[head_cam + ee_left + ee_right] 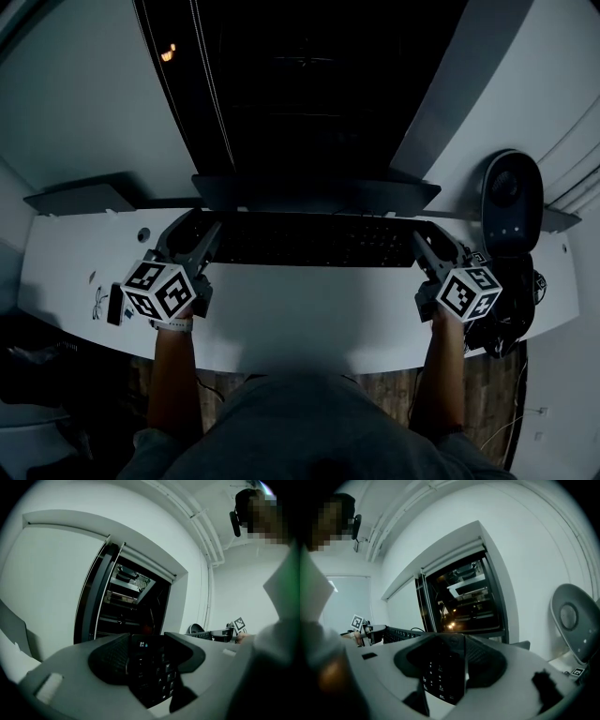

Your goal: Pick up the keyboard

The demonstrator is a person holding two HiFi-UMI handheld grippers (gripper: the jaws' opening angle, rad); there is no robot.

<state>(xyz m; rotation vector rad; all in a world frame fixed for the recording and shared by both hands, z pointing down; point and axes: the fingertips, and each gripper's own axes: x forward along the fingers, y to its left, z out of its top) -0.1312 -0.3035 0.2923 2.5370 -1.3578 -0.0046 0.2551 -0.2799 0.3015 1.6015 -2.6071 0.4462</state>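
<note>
A long black keyboard [309,242] lies across the white desk [309,319], just in front of the monitor's foot. My left gripper [197,230] is at its left end and my right gripper [427,242] at its right end. In the left gripper view the Esc corner of the keyboard [150,667] fills the gap of the left gripper [147,656], with both pads against it. The right gripper view shows the number-pad end [440,672] held the same way in the right gripper [445,660]. I cannot tell whether the keyboard is off the desk.
A large dark monitor [309,94] stands right behind the keyboard on a wide flat base [314,195]. A grey oval speaker [512,202] sits at the far right, with black cables [511,319] below it. The desk's front edge is close to the person's body.
</note>
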